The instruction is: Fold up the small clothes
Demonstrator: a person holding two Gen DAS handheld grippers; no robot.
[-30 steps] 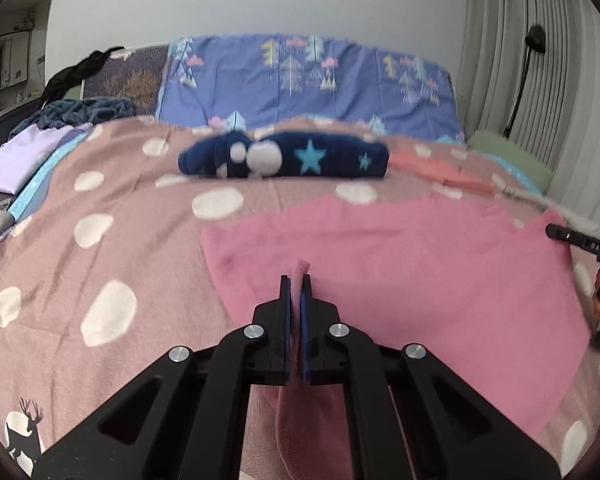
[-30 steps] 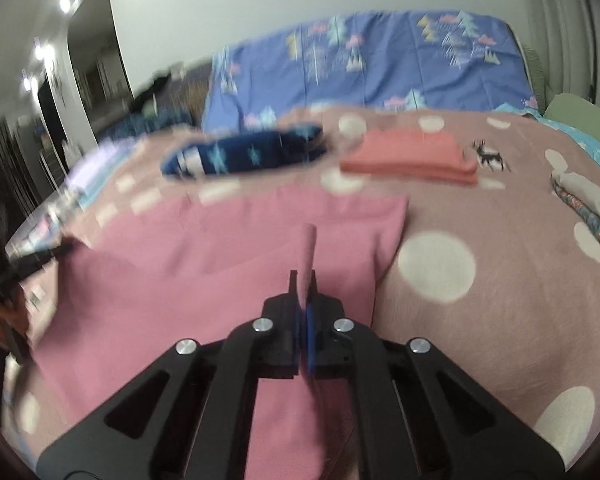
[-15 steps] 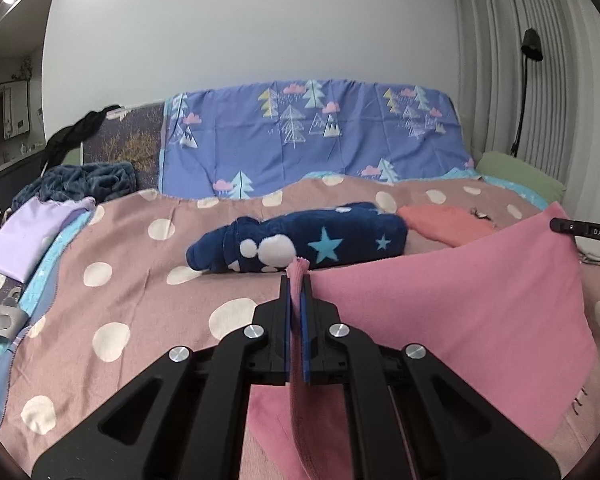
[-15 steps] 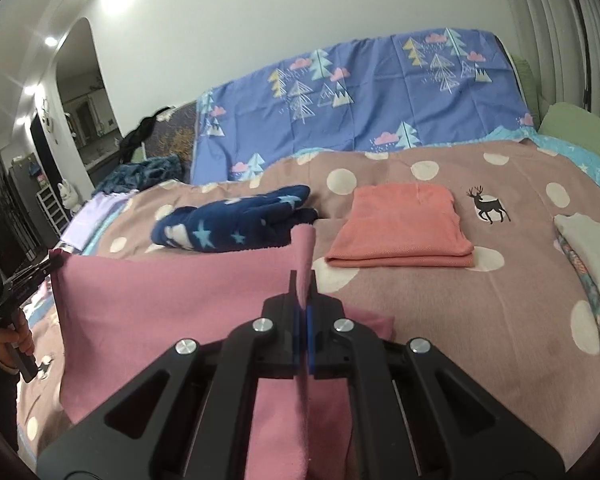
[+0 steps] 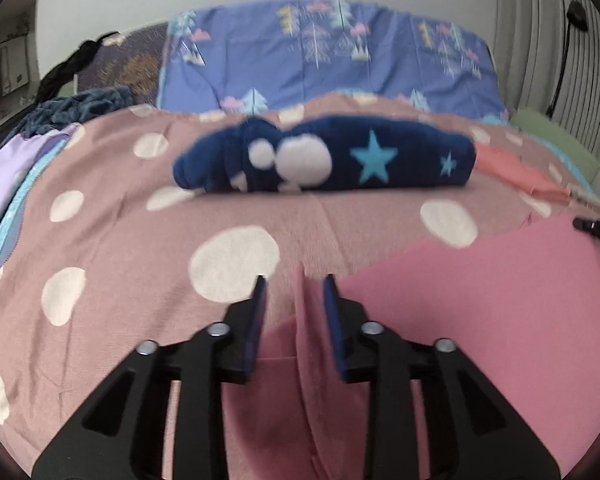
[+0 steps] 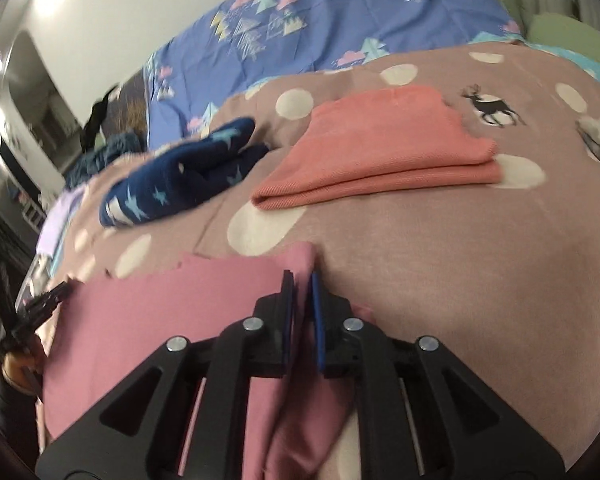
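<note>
Pink cloth (image 5: 480,320) spread flat on the near part of the dotted bedspread (image 5: 120,240). Left hand-held gripper (image 5: 294,292) parted wide astride an upright pink fold. Right hand-held gripper (image 6: 301,284) narrowly parted at the cloth's right corner. Farther off: navy star garment (image 6: 180,176), folded coral cloth (image 6: 380,152) to its right.

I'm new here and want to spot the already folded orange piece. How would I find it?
Start at the dotted brown bedspread below the blue tree-print cover. The coral folded cloth lies flat there, right of the navy star bundle, beside a printed deer. Unlike the pink cloth at the tongs, it is neatly stacked, ribbed and orange.
</note>
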